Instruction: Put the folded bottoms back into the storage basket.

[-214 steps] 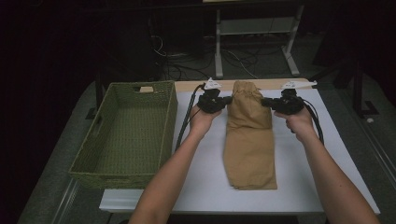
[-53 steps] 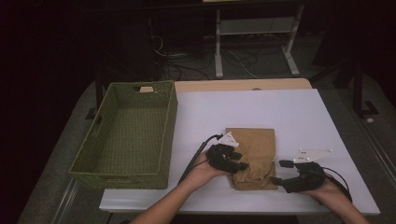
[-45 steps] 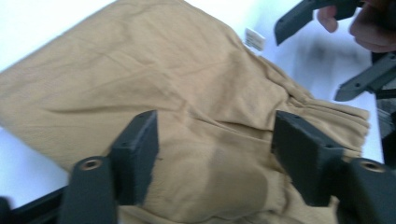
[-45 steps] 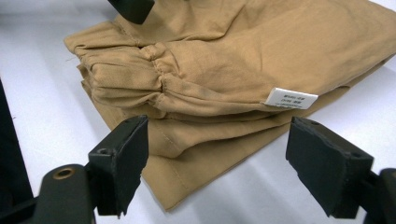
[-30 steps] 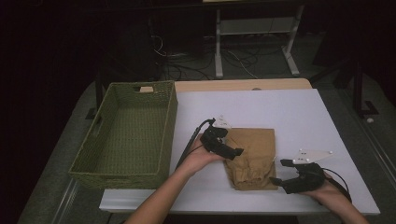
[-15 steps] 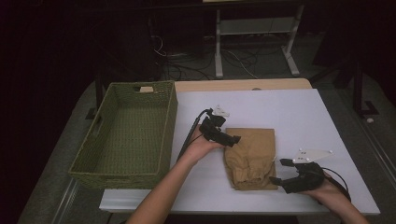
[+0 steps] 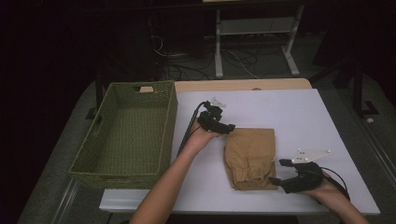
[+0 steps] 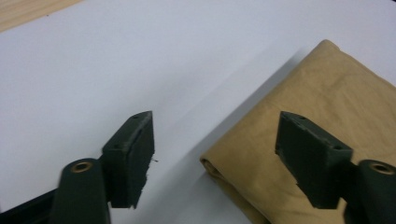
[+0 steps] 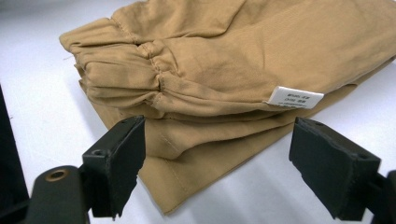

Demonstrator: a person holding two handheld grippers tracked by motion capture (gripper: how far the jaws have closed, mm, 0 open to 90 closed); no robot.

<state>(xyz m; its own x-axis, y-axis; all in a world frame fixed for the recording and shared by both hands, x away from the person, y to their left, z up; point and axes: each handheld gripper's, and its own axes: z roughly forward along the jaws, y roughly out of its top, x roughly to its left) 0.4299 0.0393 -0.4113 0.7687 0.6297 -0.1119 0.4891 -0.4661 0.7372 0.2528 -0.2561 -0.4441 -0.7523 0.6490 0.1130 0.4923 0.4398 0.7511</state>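
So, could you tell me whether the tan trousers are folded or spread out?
Folded: the tan trousers lie as a compact stack, layers showing at the elastic end.

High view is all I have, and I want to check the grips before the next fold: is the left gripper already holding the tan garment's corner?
Observer: Not yet. In the left gripper view, the left gripper has just been closing its jaws, with a corner of the tan garment between them, but neither pad presses the cloth.
Operator: And the right one?
Observer: The right gripper is open, facing the stacked folded layers without touching them.
Operator: Anything to tell which end that is?
Observer: A gathered elastic hem and a small white label face it.
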